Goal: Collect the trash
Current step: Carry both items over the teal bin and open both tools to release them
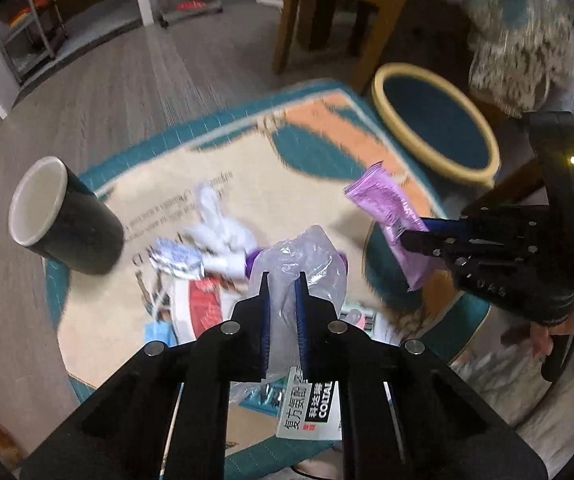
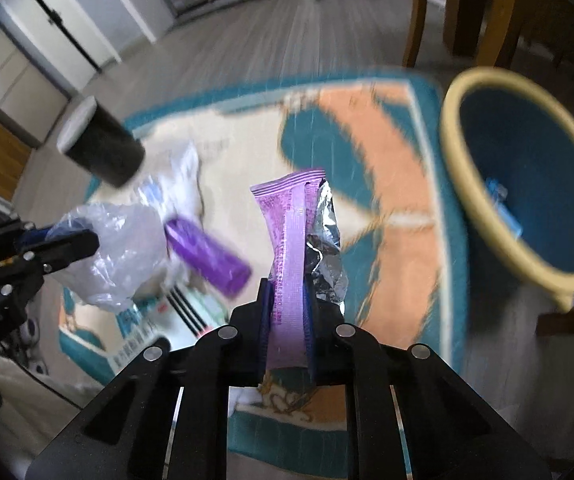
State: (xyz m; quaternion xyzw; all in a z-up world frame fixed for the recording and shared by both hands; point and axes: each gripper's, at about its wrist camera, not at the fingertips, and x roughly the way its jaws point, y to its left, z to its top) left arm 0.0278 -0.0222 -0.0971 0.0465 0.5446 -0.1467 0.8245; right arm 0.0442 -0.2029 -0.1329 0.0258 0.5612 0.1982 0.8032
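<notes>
1. Lying beneath both claws, a rug (image 1: pixel 223 152) with teal, peach and cream patches covers the grey plank floor (image 1: pixel 135 76).
2. A wooden chair (image 1: pixel 327 12) stands far ahead of the left claw, past the rug's far edge.
3. A round bin (image 2: pixel 527 200) with a cream rim and blue inside sits ahead and to the right of the right claw; a small blue scrap lies inside it.
4. A black cup (image 1: pixel 63 216) with a white inside stands ahead and to the left of the left claw, at the rug's edge.
5. The left claw (image 1: pixel 283 280) pinches a crumpled clear plastic bag (image 1: pixel 307 256), its pads pressing on the film.
6. The right claw (image 2: pixel 287 292) grips a purple foil wrapper (image 2: pixel 291 236), which stands up between the pads with its torn silver lining to the right.
7. White crumpled tissue (image 1: pixel 219 232) and a purple tube (image 2: pixel 207 256) lie on the rug just past the left claw's tips.
8. A white printed box (image 1: pixel 311 412) lies under the left claw.
</notes>
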